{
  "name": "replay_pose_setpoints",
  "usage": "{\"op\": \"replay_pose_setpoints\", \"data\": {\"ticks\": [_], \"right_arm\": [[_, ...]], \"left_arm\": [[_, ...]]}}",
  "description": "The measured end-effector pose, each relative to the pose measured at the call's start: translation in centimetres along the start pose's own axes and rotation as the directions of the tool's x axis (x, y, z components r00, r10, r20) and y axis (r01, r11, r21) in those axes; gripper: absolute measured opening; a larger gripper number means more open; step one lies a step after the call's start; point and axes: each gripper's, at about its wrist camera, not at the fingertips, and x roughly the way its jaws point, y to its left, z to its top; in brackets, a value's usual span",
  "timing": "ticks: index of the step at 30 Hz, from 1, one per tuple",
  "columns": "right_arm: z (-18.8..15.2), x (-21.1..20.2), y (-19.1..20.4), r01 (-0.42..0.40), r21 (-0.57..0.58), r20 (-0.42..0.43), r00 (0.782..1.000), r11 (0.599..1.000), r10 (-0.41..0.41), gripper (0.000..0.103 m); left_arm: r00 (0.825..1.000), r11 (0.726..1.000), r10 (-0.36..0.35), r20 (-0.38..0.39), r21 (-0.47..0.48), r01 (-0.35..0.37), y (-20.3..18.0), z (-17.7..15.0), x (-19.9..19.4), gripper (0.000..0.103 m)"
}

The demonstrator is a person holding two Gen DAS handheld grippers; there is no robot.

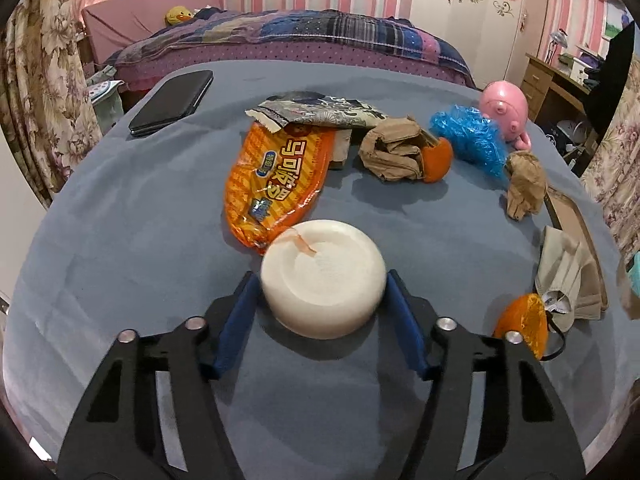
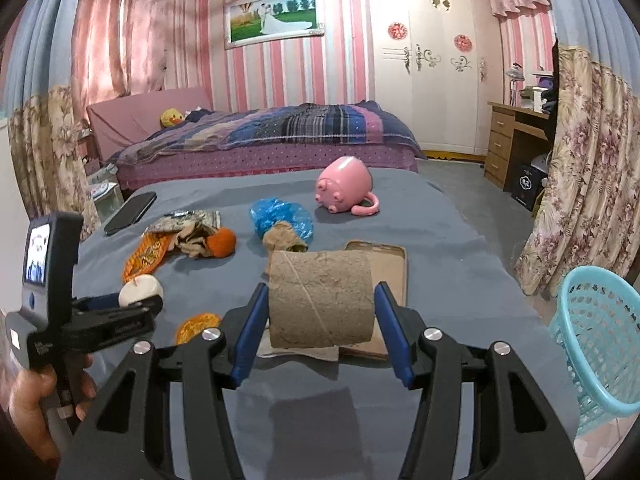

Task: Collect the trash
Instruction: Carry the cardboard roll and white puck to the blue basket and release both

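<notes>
Two grippers are seen: the left gripper and the right gripper. One white bowl is counted, and one cardboard roll. Two orange peels are seen. Two wrappers are counted, one orange wrapper and one patterned wrapper. Two crumpled brown papers are found. One blue bag, one pink mug, one phone, one phone case and one basket are counted.

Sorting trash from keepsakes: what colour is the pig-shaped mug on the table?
Pink, the pig-shaped mug lies on its side; clearest in the right wrist view.
</notes>
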Motion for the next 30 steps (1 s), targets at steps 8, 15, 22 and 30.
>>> {"op": "replay_pose_setpoints", "data": {"ticks": [8, 15, 22, 30], "right_arm": [[0.0, -1.0, -0.5, 0.036, -0.015, 0.016, 0.999, 0.999, -0.035, 0.053], [1.5, -3.3, -3.3, 0.055, 0.017, 0.051, 0.997, 0.998, -0.056, 0.053], [2.8, -4.8, -9.0, 0.132, 0.021, 0.066, 0.989, 0.991, -0.133, 0.053], [1.9, -7.1, -18.8, 0.305, 0.073, 0.031, 0.951, 0.95, -0.308, 0.053]], "left_arm": [[0.998, 0.998, -0.058, 0.029, 0.011, 0.057, -0.5, -1.1, -3.2, 0.06], [0.982, 0.991, -0.116, 0.151, 0.083, 0.105, -3.9, -0.4, -8.9, 0.06], [0.972, 0.979, -0.161, 0.172, 0.153, 0.135, -10.0, 0.3, -10.4, 0.06], [0.943, 0.937, -0.296, 0.149, 0.238, 0.257, -19.9, 0.1, -10.3, 0.06]]}}
